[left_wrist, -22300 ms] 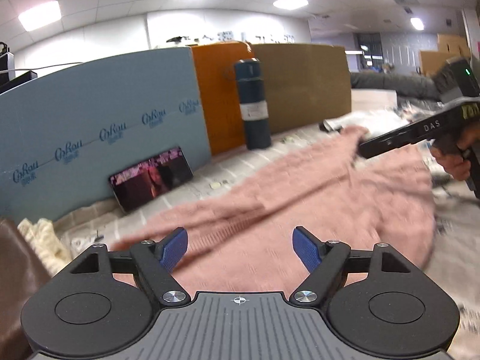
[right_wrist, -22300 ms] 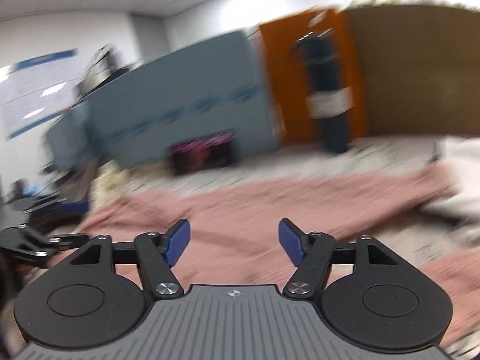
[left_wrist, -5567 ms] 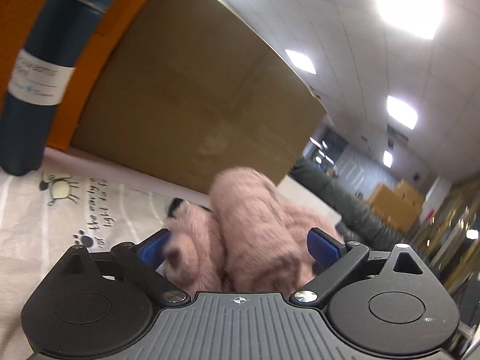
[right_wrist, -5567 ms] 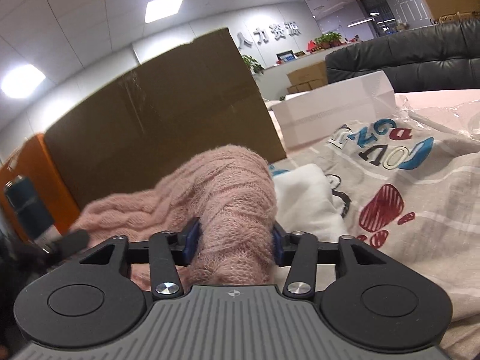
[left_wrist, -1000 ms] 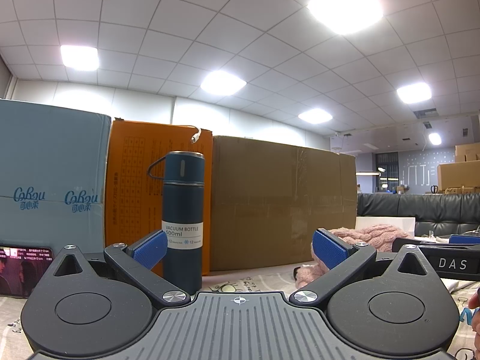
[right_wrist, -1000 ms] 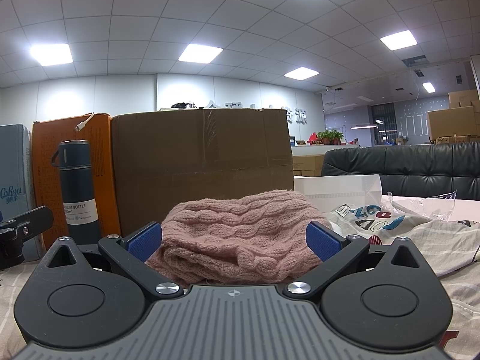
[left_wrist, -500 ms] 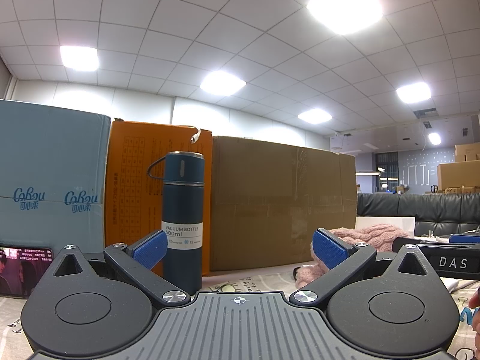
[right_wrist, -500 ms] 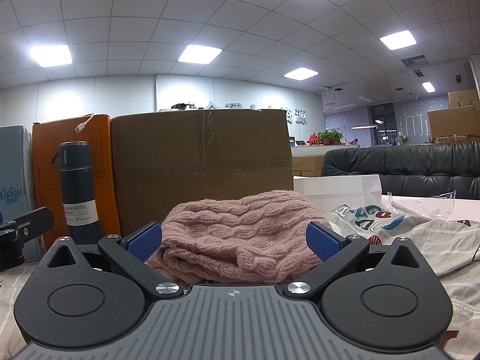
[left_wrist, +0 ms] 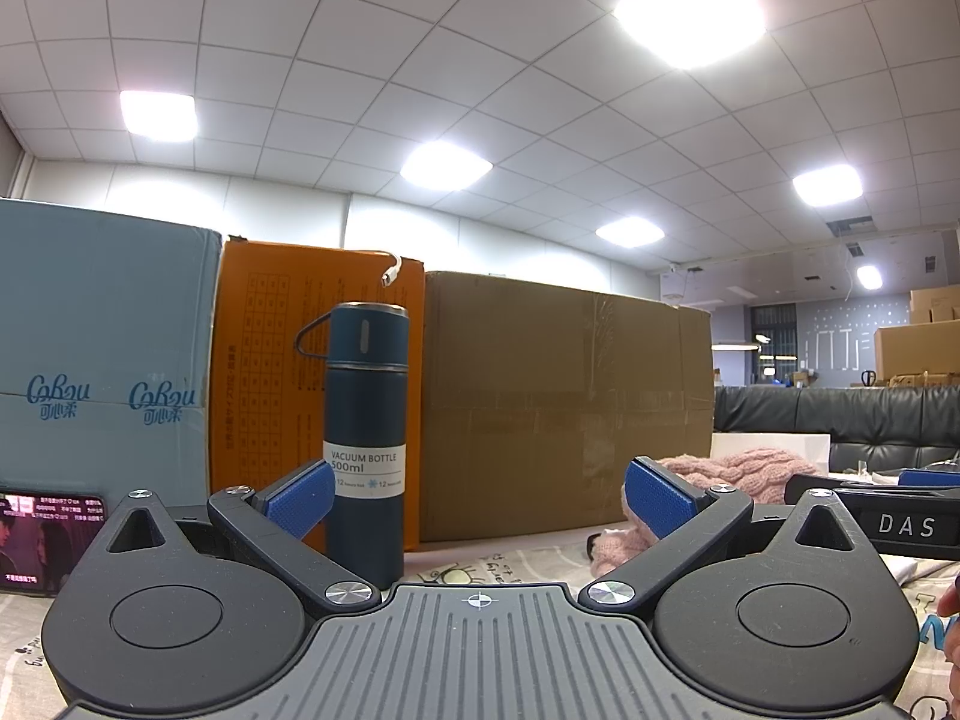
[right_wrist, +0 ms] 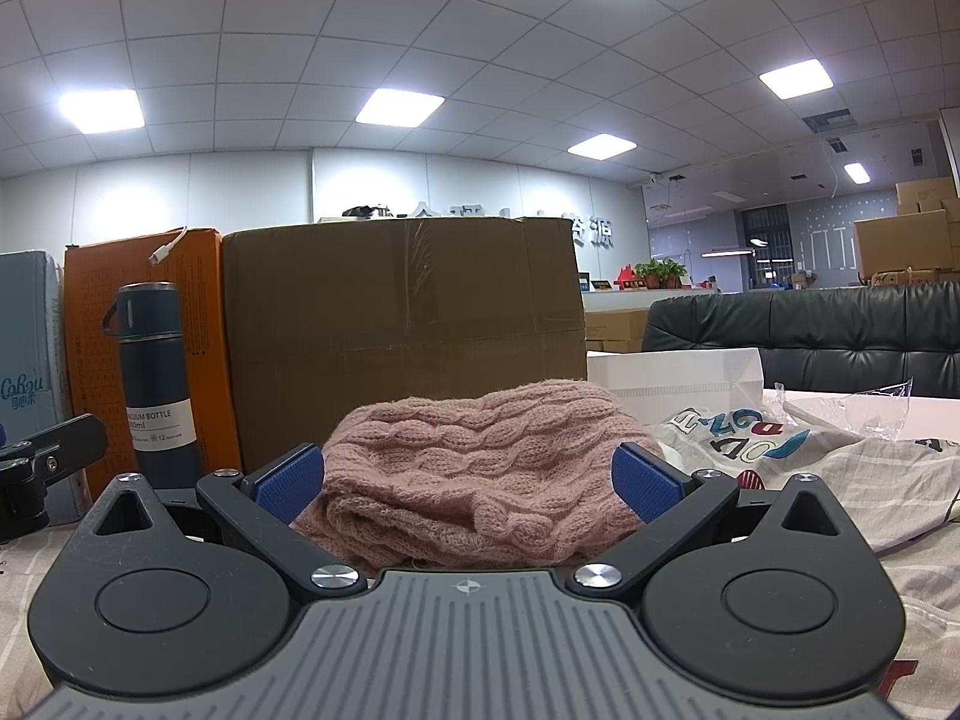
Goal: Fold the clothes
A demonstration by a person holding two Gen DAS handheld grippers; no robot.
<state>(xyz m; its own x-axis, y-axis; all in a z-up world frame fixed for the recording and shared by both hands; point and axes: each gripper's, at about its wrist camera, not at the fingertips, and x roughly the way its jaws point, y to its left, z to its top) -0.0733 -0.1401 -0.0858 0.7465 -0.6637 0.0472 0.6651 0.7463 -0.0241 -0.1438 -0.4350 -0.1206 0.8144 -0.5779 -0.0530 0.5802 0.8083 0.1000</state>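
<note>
Three boxes stand in a row at the far side in your left wrist view: a blue box [left_wrist: 102, 372], an orange box [left_wrist: 270, 384] and a brown cardboard box [left_wrist: 564, 408]. One dark blue vacuum bottle [left_wrist: 366, 438] stands upright before the orange one, and one phone [left_wrist: 48, 534] leans at the far left. Your left gripper [left_wrist: 477, 495] sits low and level over a printed cloth [left_wrist: 510, 561], jaws wide apart and holding nothing. The pink sweater [left_wrist: 738, 468] lies folded to the right, near your right gripper's black body.

One folded pink sweater [right_wrist: 480, 468] fills the middle of your right wrist view, resting on the cloth beside a printed white garment [right_wrist: 780, 456]. Your right gripper [right_wrist: 468, 477] is level, its fingers spread wide to either side of the bundle; whether they touch it you cannot tell. One white box [right_wrist: 672, 378] and one black sofa [right_wrist: 840, 330] sit beyond, under office ceiling lights.
</note>
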